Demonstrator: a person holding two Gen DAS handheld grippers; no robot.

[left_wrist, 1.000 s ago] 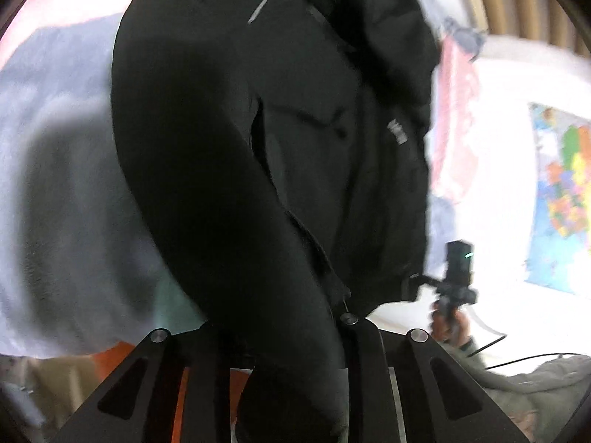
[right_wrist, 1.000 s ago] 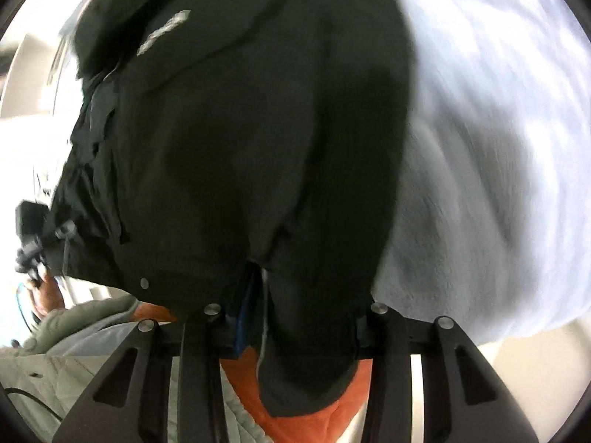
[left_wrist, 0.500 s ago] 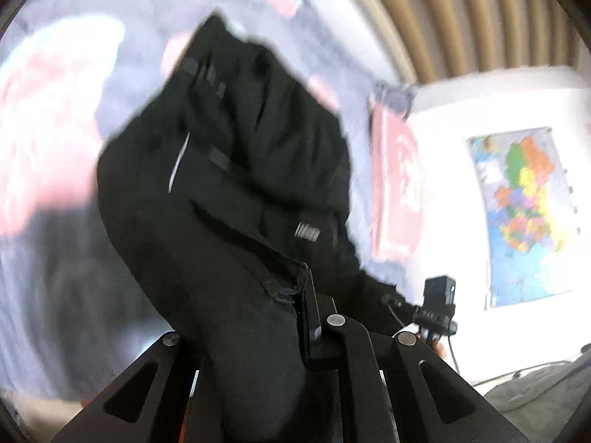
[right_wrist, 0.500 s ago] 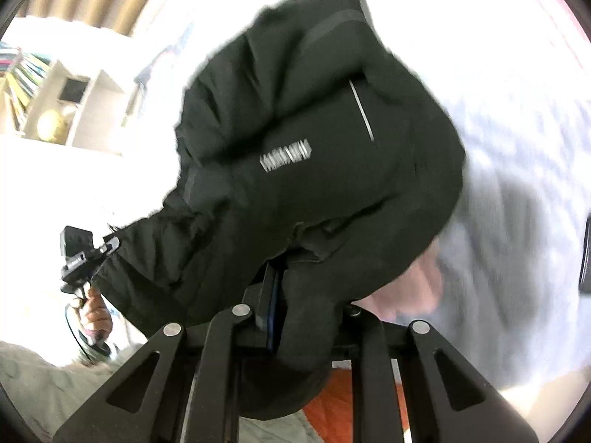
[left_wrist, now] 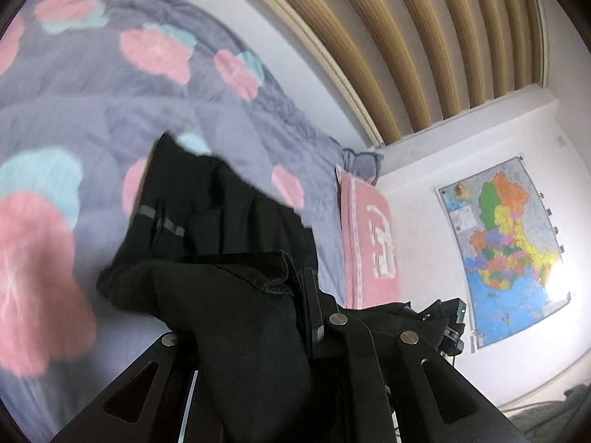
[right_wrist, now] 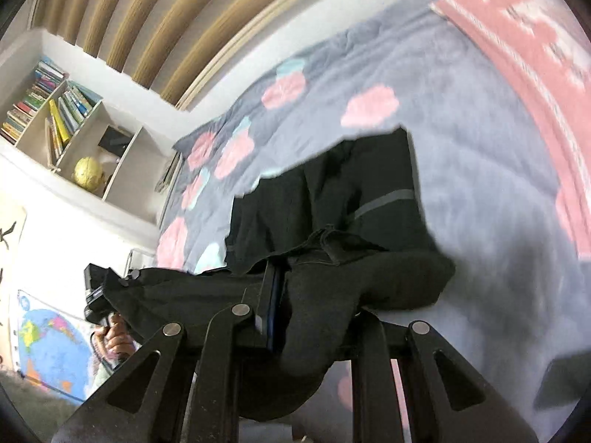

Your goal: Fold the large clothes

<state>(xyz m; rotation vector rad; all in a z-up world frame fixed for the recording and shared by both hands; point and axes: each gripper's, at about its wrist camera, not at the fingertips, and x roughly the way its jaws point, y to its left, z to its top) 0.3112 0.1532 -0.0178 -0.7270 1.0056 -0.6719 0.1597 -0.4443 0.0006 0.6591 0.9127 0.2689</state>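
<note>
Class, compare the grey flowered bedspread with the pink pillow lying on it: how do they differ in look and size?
The bedspread is grey with pink and teal flower patches; the pink pillow is plain pink with white markings. The bedspread covers the whole bed; the pillow takes only one end. Both are soft bedding.

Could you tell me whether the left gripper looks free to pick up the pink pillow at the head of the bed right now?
Probably not: the left gripper is shut on the black jacket, and the pink pillow lies well beyond it.
</note>
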